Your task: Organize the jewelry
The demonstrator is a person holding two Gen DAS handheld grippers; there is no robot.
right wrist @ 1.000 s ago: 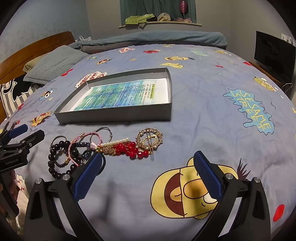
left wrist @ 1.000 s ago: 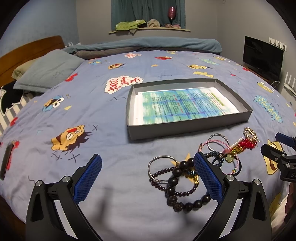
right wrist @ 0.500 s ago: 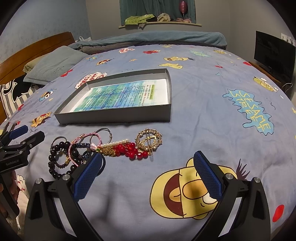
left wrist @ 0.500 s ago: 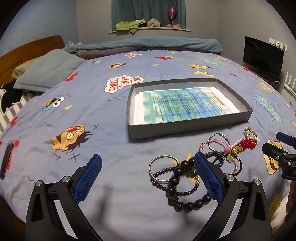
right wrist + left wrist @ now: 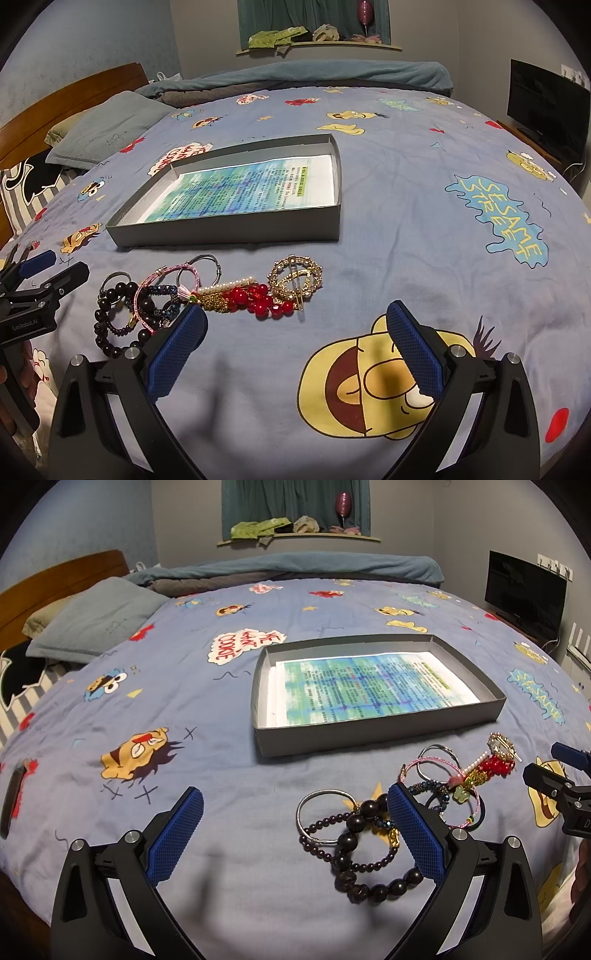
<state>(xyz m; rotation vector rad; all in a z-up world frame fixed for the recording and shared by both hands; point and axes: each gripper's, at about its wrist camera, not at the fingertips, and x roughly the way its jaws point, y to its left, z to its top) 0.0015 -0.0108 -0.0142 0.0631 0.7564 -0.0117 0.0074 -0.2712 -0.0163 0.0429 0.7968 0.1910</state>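
The jewelry pile (image 5: 207, 295) is lying tangled on the bedspread (image 5: 406, 221), just in front of the gray box (image 5: 229, 229). The right gripper (image 5: 295, 347) and the left gripper (image 5: 295, 830) are hovering near it, jaws spread wide, holding nothing. Because the bracelets are overlapping, one pinch is risking to drag several pieces together.

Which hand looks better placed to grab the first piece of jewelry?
Probably left. Its open tongs partly frame the dark bead bracelet, while the right tongs, also open, face mostly bare bedspread.
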